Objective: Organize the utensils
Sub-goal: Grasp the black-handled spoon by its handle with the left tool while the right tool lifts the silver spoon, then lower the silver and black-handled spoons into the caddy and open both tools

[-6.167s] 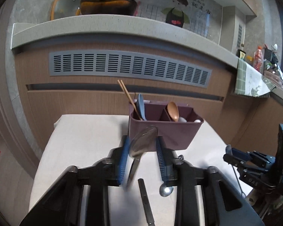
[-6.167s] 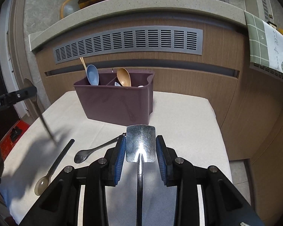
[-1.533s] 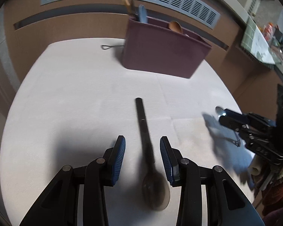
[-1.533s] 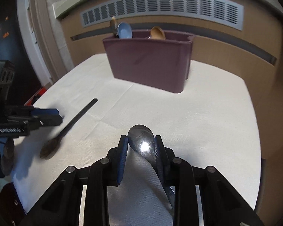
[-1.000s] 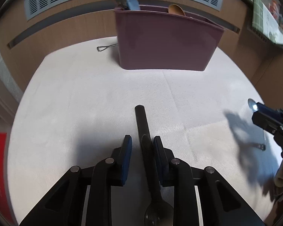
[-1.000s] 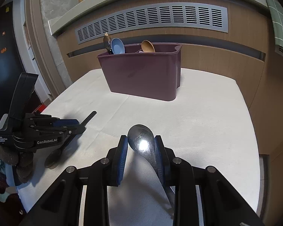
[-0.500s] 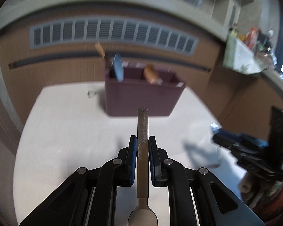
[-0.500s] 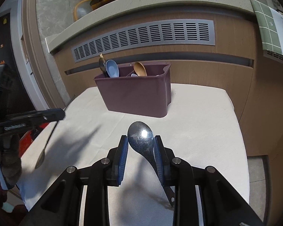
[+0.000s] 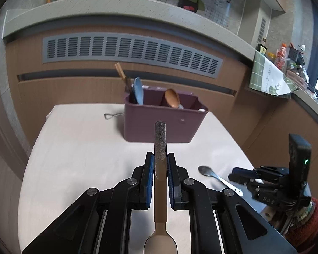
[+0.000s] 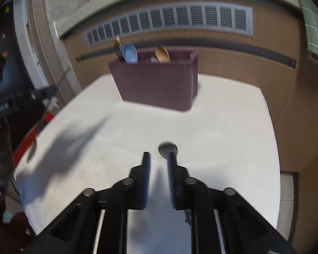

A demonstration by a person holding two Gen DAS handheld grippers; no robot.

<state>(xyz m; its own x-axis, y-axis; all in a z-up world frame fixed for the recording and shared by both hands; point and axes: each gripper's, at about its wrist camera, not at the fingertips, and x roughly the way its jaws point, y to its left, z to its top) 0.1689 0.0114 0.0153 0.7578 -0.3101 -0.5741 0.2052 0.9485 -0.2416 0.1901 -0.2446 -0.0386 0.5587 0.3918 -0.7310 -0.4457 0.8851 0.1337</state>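
White-clothed table (image 9: 78, 148) stands before wooden, vented counter (image 9: 129, 51).

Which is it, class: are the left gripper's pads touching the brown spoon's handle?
Touching. The left wrist view shows both blue pads pressed against the brown spoon.

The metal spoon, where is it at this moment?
In the left wrist view the metal spoon lies on the white table, low right, between the purple caddy and the right gripper.

Right gripper (image 10: 159, 160), jaws closing, nothing visibly btwn pads. Dark metal spoon bowl (image 10: 168, 147) at right fingertip, well short of maroon rectangular plastic caddy (image 10: 156, 82).
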